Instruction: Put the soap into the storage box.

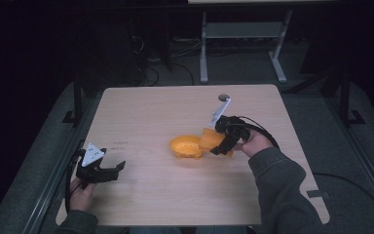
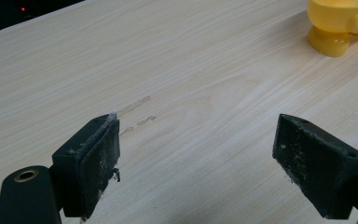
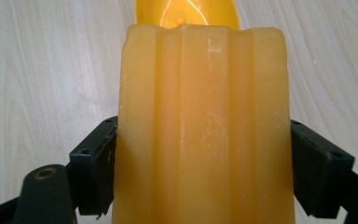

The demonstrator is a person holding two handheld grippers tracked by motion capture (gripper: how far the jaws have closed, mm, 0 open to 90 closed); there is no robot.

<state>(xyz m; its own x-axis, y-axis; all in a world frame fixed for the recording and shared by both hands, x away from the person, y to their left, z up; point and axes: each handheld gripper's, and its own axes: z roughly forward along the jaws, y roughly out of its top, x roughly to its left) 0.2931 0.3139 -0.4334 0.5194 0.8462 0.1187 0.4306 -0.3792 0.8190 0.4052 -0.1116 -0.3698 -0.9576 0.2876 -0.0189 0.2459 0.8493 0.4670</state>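
Orange cup held in the right claw beside the bowl; transfer under way.

Pale wood surface (image 1: 141, 195) carries the work. Nearest, the left claw (image 1: 108, 170) rests at the near left edge, jaws spread wide with nothing between them, well apart from the rest. Farther in, the right claw (image 3: 200, 163) is clamped on both sides of a ribbed orange cup (image 3: 203, 126), tilted toward the orange bowl (image 1: 185, 146) just beside it. Judgement: pickup is done; tipping or placing at the bowl remains. Bowl contents cannot be made out.

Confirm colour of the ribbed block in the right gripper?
Translucent yellow-orange ribbed block, paler than the orange bowl beyond it. Shows best in the right gripper view.
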